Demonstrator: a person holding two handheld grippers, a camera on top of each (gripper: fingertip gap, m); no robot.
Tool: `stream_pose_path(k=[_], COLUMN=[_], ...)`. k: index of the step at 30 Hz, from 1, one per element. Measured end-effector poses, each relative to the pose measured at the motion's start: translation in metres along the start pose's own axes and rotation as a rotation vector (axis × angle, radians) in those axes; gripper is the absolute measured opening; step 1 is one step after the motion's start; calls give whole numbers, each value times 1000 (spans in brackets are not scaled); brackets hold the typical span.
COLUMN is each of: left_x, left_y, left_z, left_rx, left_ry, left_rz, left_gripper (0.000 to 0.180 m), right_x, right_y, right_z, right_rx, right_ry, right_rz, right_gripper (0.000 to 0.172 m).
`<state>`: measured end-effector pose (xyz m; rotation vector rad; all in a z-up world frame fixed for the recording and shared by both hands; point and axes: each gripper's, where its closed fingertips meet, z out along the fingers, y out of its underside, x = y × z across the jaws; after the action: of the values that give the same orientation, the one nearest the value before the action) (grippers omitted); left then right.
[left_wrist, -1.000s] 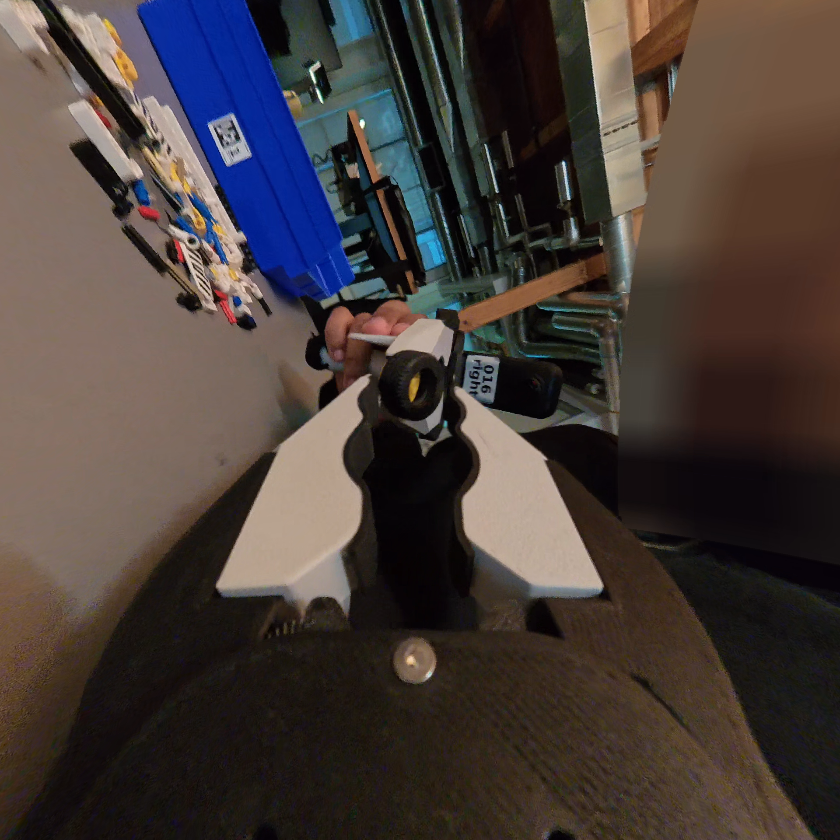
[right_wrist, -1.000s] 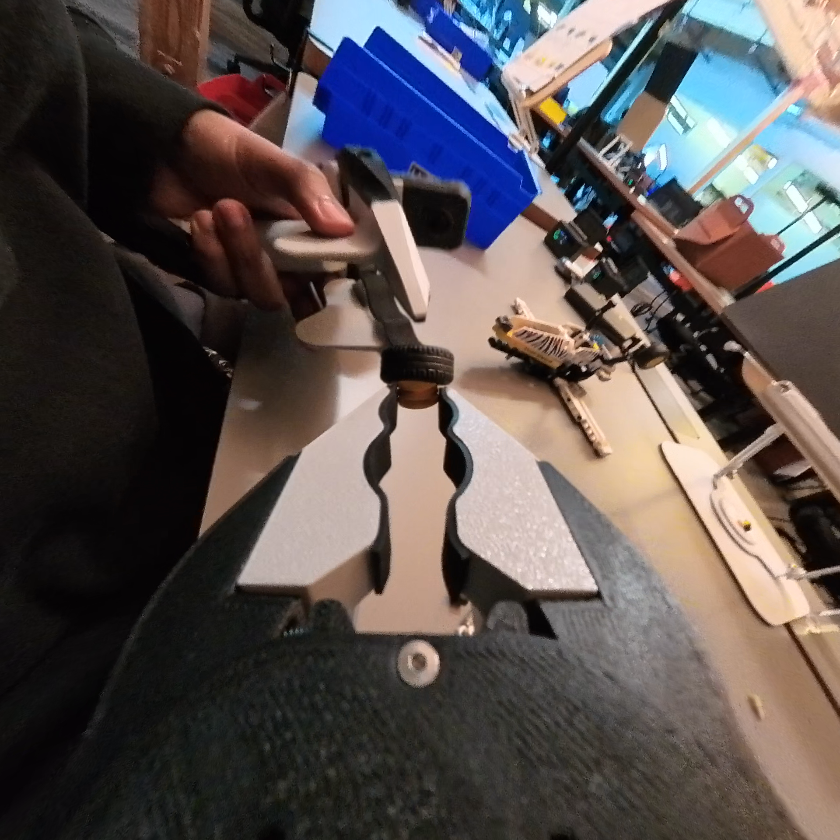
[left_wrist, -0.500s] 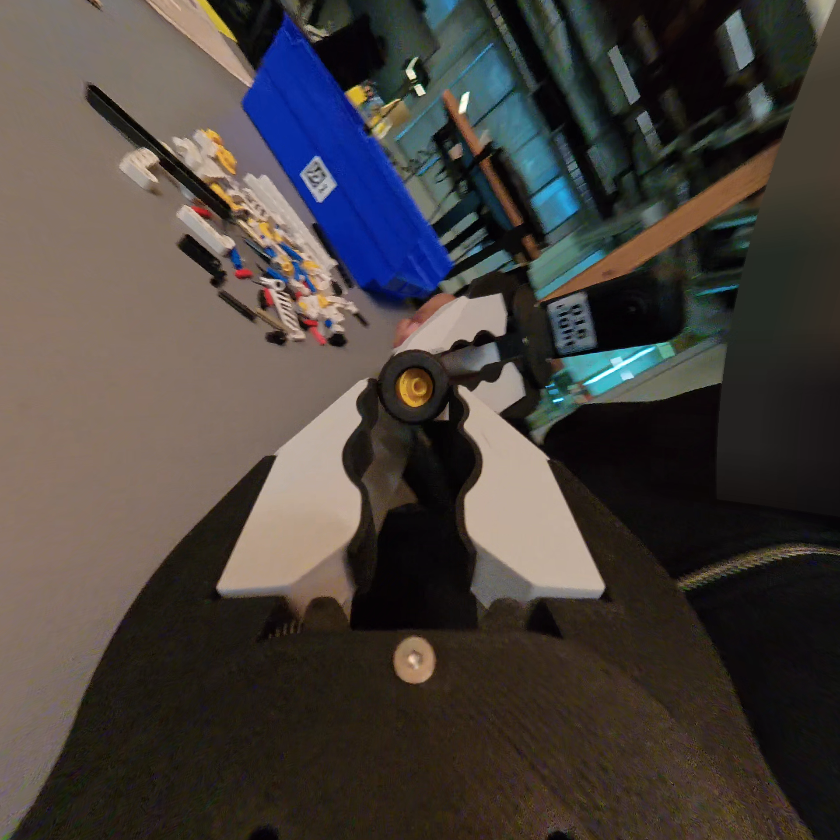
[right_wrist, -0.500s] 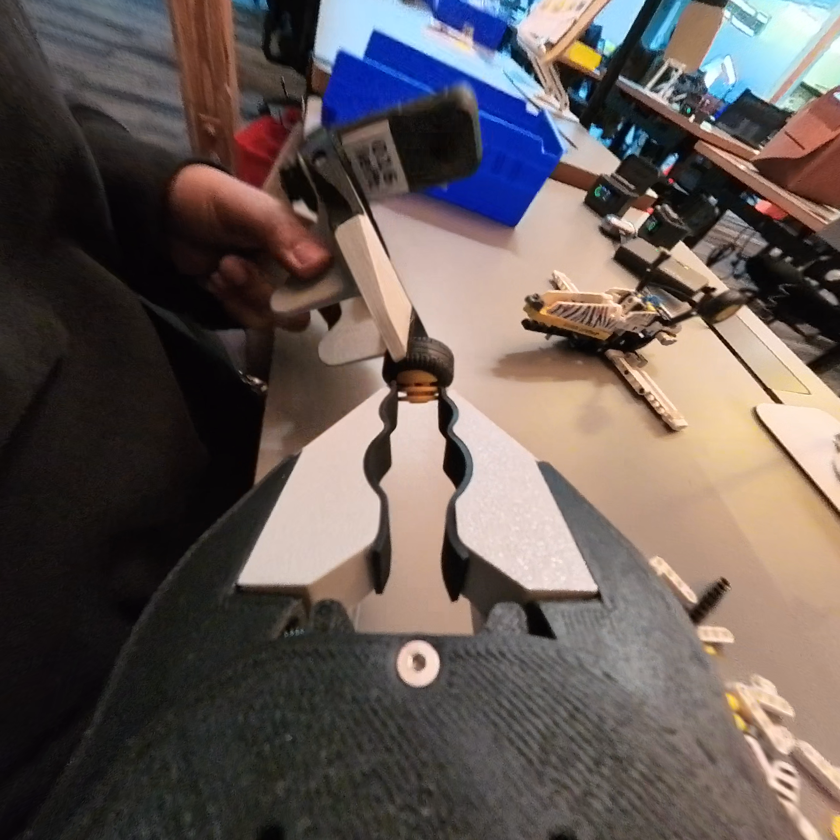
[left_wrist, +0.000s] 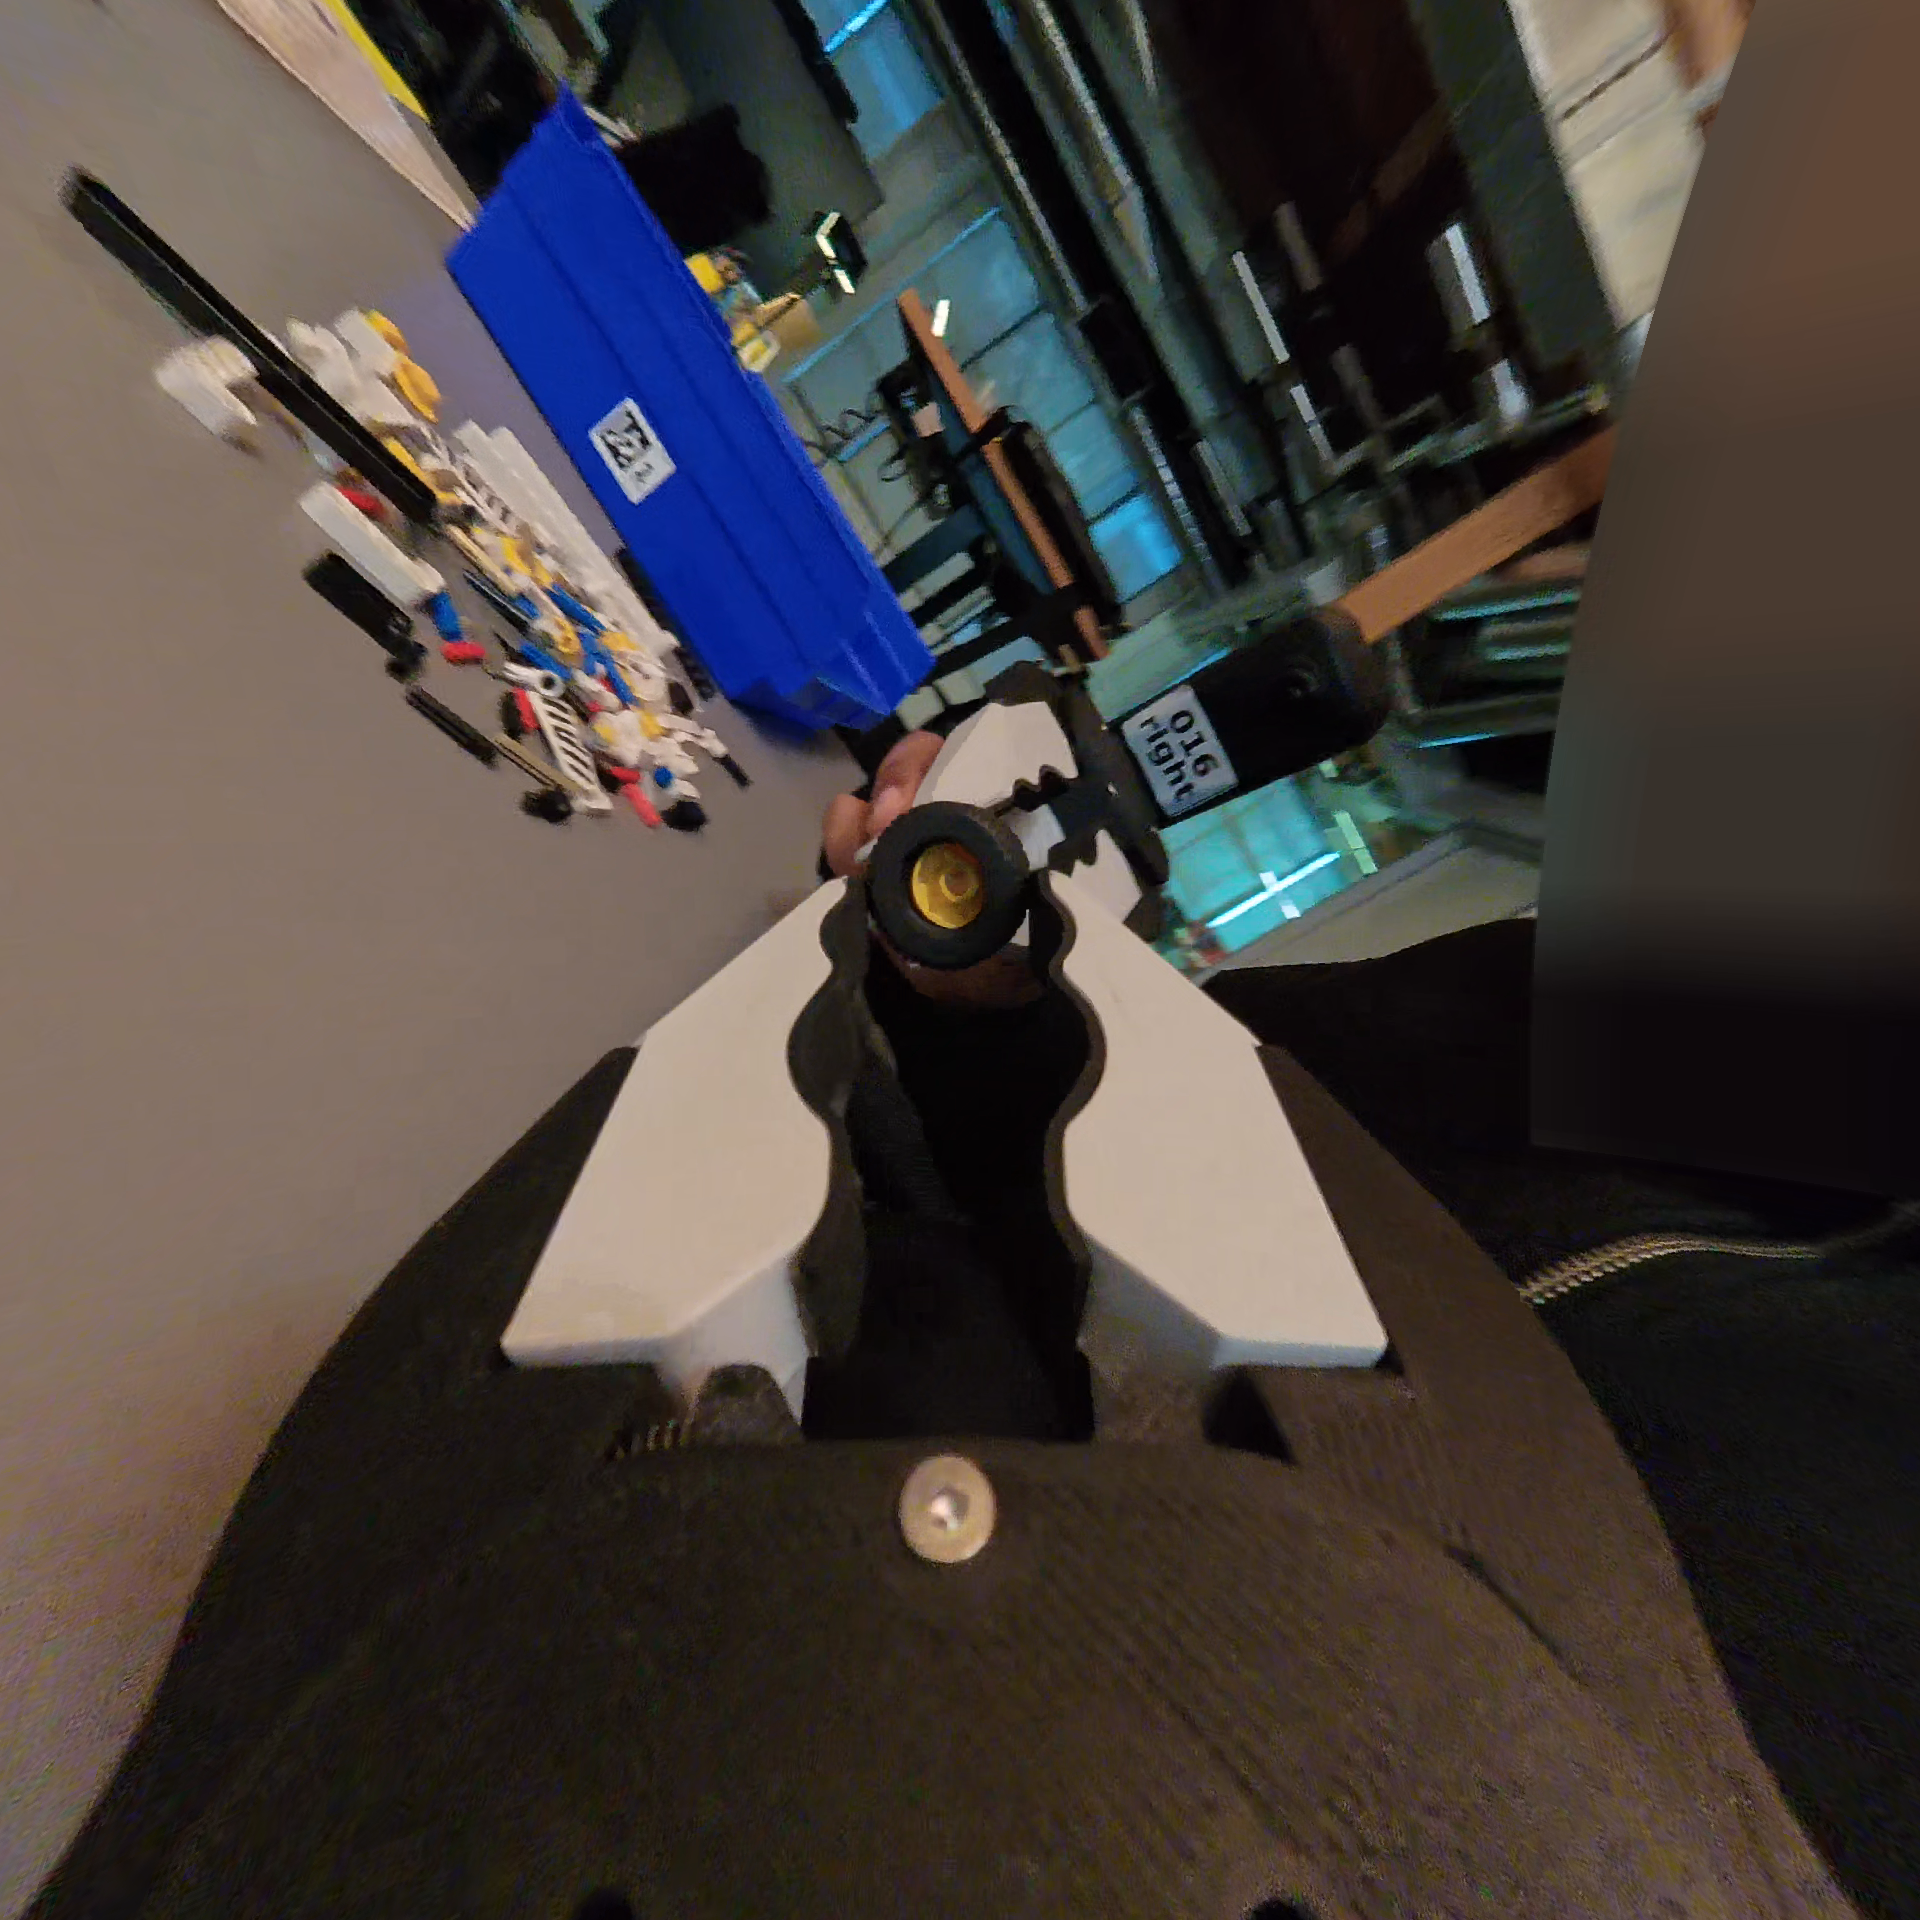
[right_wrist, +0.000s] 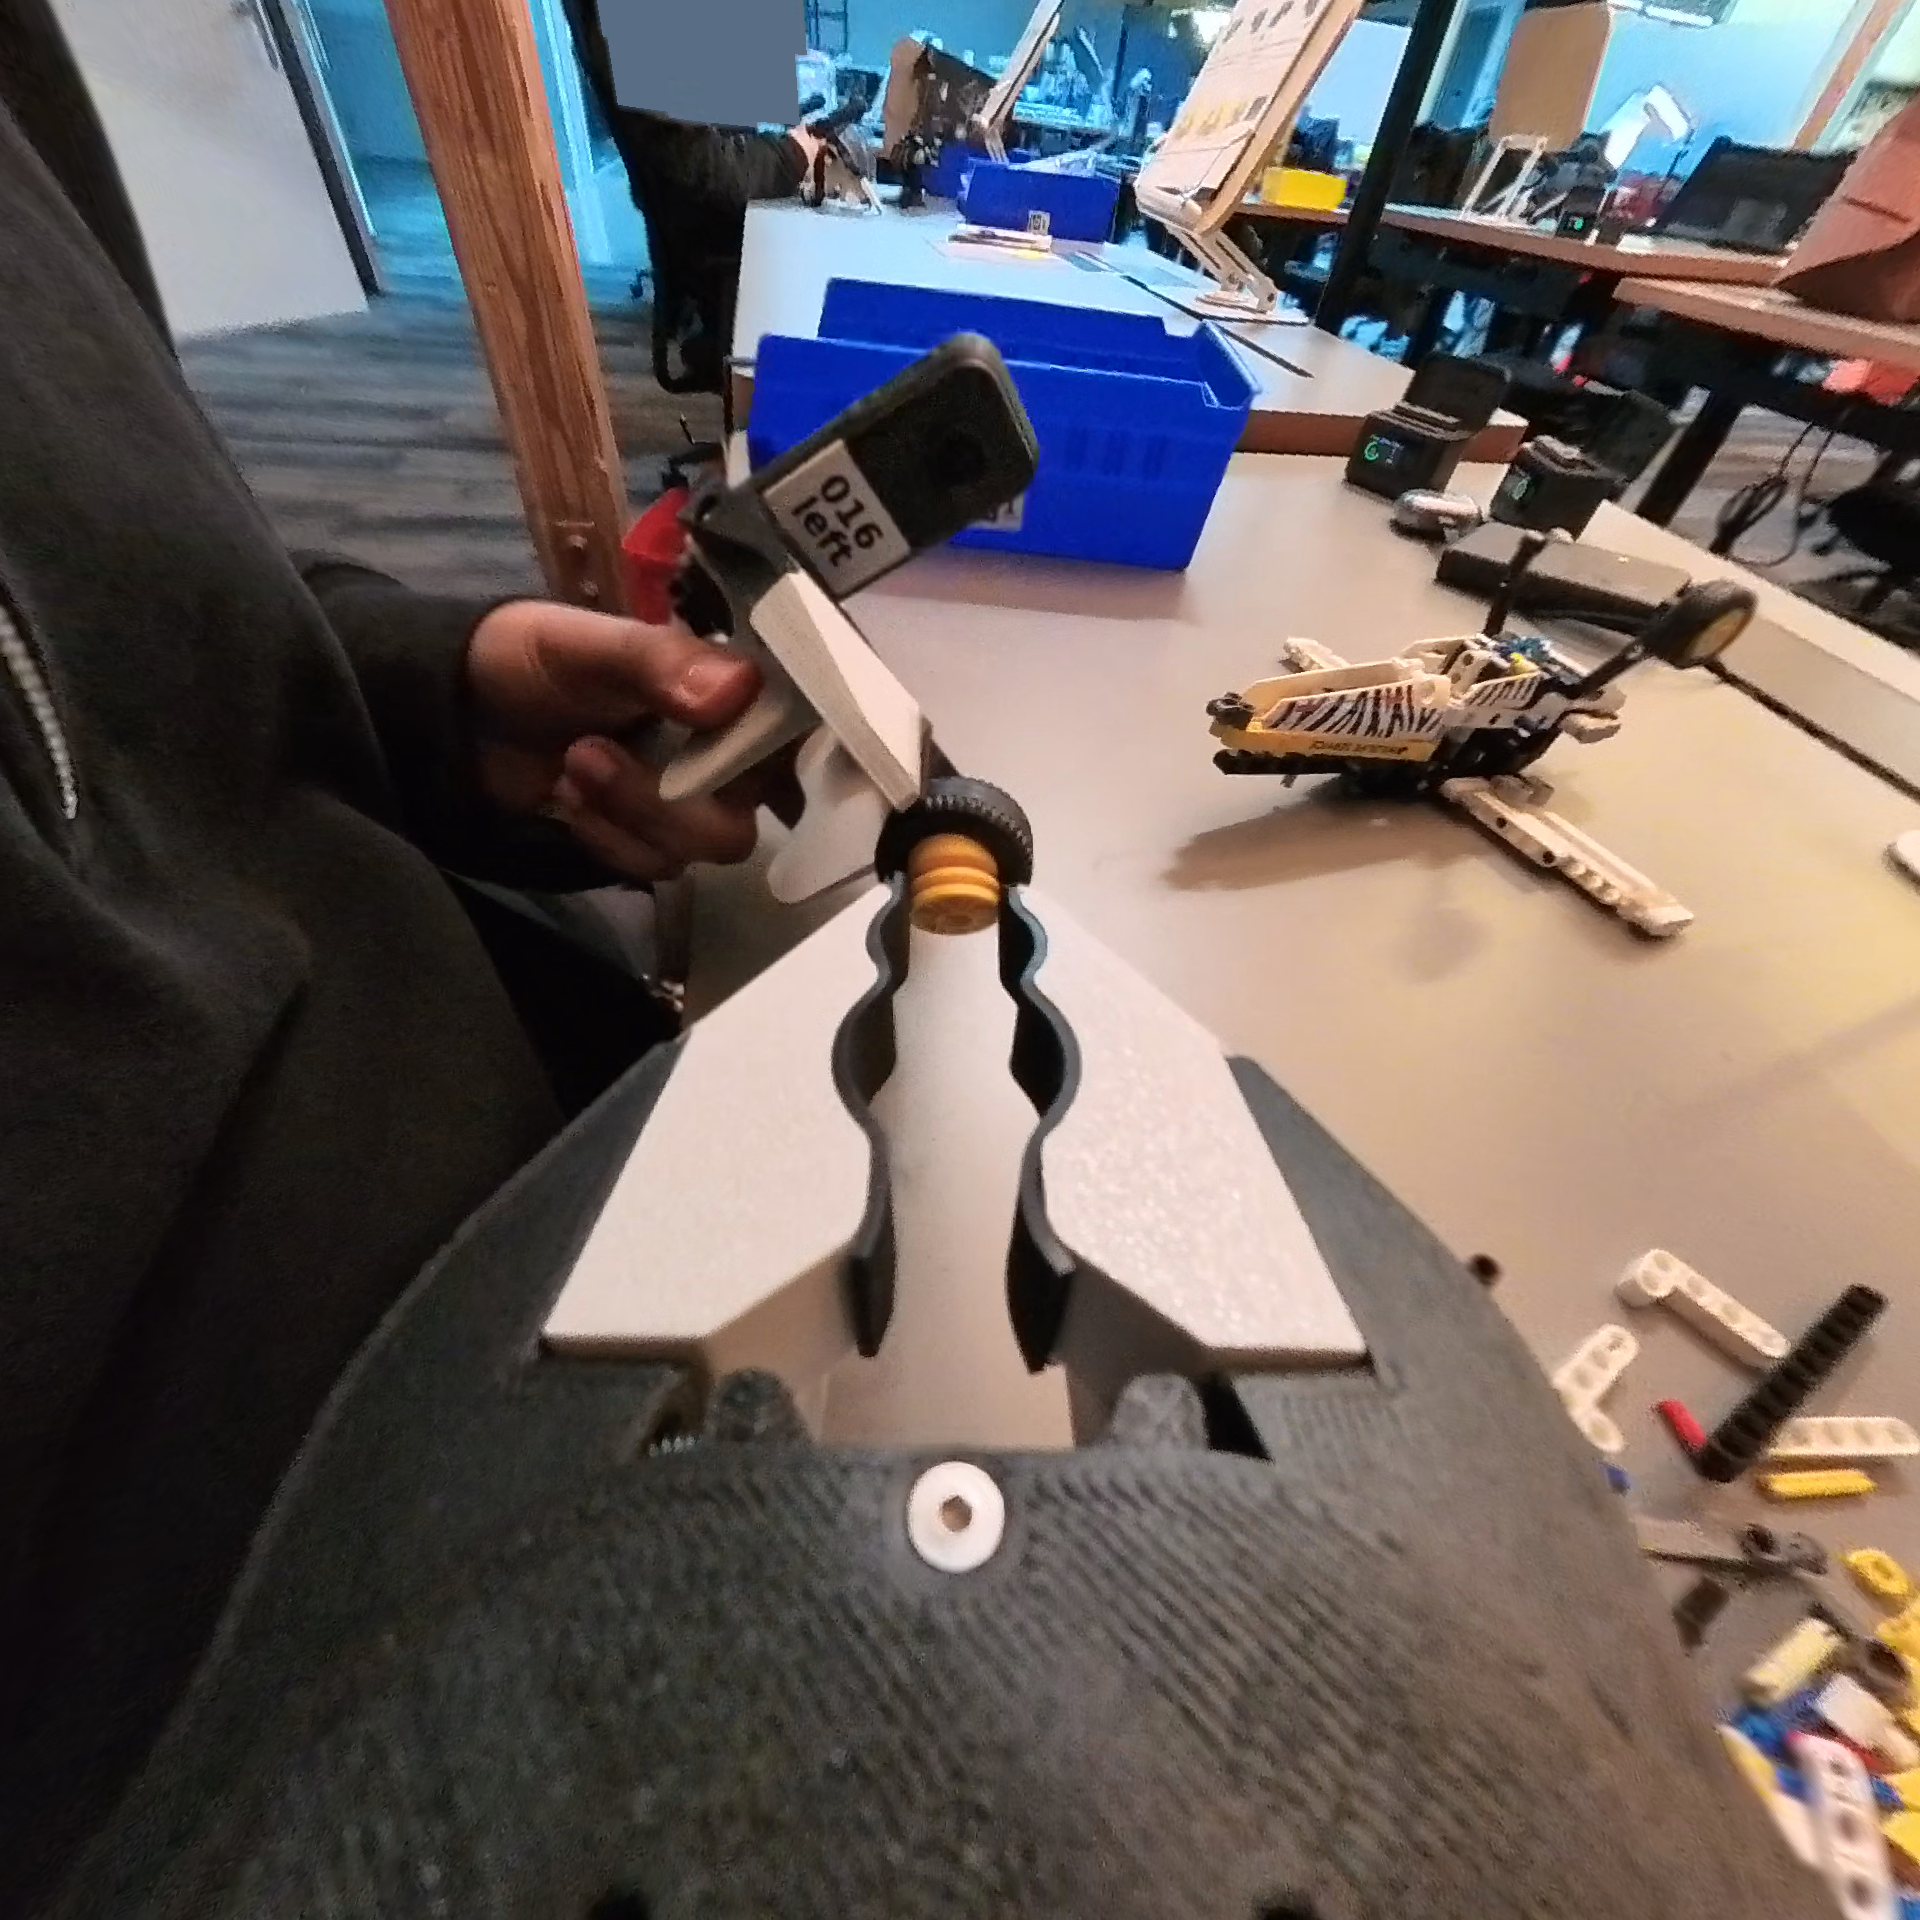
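Observation:
My left gripper is shut on a small black tyre with a yellow hub in its middle, held in the air over the grey table. In the right wrist view, my right gripper is shut on the yellow hub, which sticks out of the tyre towards me. The left gripper's white fingers reach the tyre from the upper left, with a hand on the handle. The right gripper's fingers show just behind the tyre in the left wrist view.
A blue bin stands at the table's back. A zebra-striped brick model lies to the right. Loose small parts lie at the lower right and also show in the left wrist view. A wooden post stands behind, and a dark sleeve fills the left. Less than 4 cm separates the two grippers' tips. Left tips and right tips are each some 25 cm from the zebra-striped brick model.
Both grippers have swung and tilted while staying joined at the wheel. More of the yellow hub now shows out of the tyre on the right gripper's side.

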<state>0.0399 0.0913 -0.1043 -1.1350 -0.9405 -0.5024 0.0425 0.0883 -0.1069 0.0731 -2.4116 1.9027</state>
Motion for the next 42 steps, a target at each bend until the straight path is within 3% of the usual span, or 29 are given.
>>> stream_pose_path(k=[2, 4, 7, 9, 12, 14, 17, 22, 27, 31, 35, 38, 42], left_x=[-2, -6, -9, -5, -14, -19, -16, -18, -13, -23, -16, -23, -32], left_y=[-2, -14, -19, -11, 5, 2, 1, 3, 8, 12, 1, 0, 4], left_z=[-1, -10, -20, -12, 5, 3, 1, -2, -1, -4, -9, -8, -7], left_rx=[3, 76, 92, 57, -8, 6, -3, -4, -61, -87, -10, -23, -69], left_ry=[-50, -109, -129, -77, -123, -175, -186, -192, -176, -230, -155, -187, -265], left_rz=[72, 140, 164, 129, 141, 192, 258, 272, 314, 345, 259, 255, 303], left_gripper=[28, 0, 8, 21, 31, 13, 11, 9, 6, 4, 3, 3, 4], right_x=[4, 13, 23, 22, 17, 18, 17, 17, 14, 21, 27, 40, 94], right_y=[1, 3, 9, 15, 12, 8, 6, 9, 8, 5, 28, 36, 66], right_z=[-1, -6, -10, -3, 6, 6, 6, 9, 3, -7, -7, -15, -56], right_rx=[15, 38, 63, 49, 79, 117, 160, 135, 217, 250, 69, -4, -248], right_ry=[-5, 5, 25, 39, 31, 20, -16, -31, -196, -217, -62, 53, 417], right_rz=[73, 174, 306, 321, 363, 417, 522, 549, 803, 869, 698, 594, 346], right_gripper=[15, 15, 15, 15, 15, 15, 15, 14, 14, 14, 15, 15, 15])
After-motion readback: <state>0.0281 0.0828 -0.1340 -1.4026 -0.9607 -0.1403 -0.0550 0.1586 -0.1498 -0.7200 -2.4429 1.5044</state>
